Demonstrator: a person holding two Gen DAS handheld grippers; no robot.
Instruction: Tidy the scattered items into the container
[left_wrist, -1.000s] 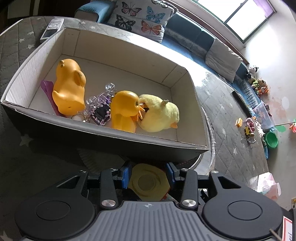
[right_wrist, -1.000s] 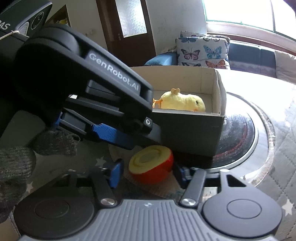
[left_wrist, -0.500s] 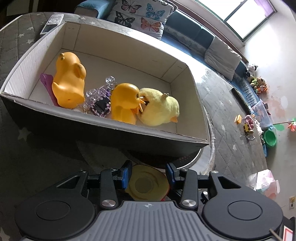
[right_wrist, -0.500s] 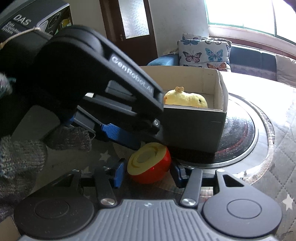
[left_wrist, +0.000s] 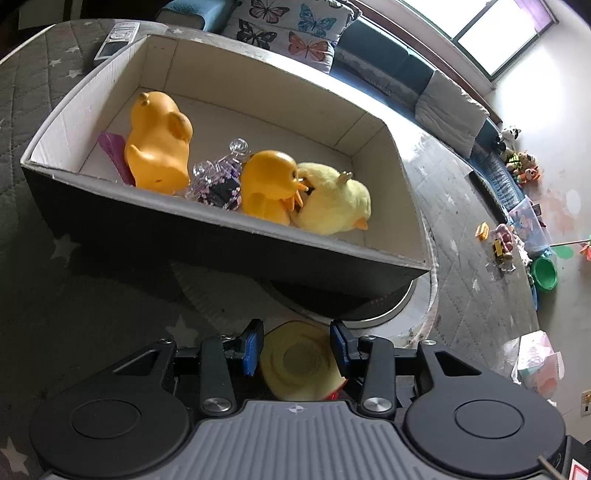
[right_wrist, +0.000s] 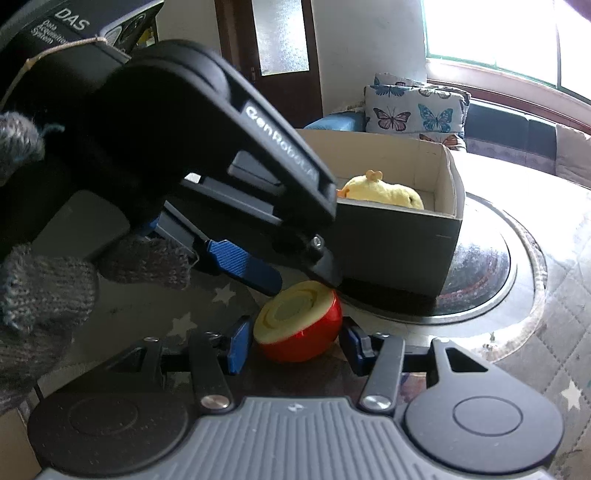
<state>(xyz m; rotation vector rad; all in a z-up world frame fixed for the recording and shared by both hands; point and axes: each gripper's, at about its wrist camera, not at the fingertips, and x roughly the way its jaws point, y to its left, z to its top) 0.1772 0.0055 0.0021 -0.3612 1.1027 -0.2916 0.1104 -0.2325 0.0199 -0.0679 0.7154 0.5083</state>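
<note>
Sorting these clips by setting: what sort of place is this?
Most likely a home living room: a sofa with butterfly cushions under a window, and toys scattered on the floor.

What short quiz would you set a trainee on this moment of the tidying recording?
1. True or false: the half apple already lies inside the box.
2. How many orange ducks are in the box? A) one B) two C) three
3. Short answer: the half apple sits between the fingers of which gripper, the left gripper, the right gripper, or both?

Key: 1 false, it is outside, in front of the box's near wall. 2 B, with a yellow plush chick beside one of them. 3 both.
</note>
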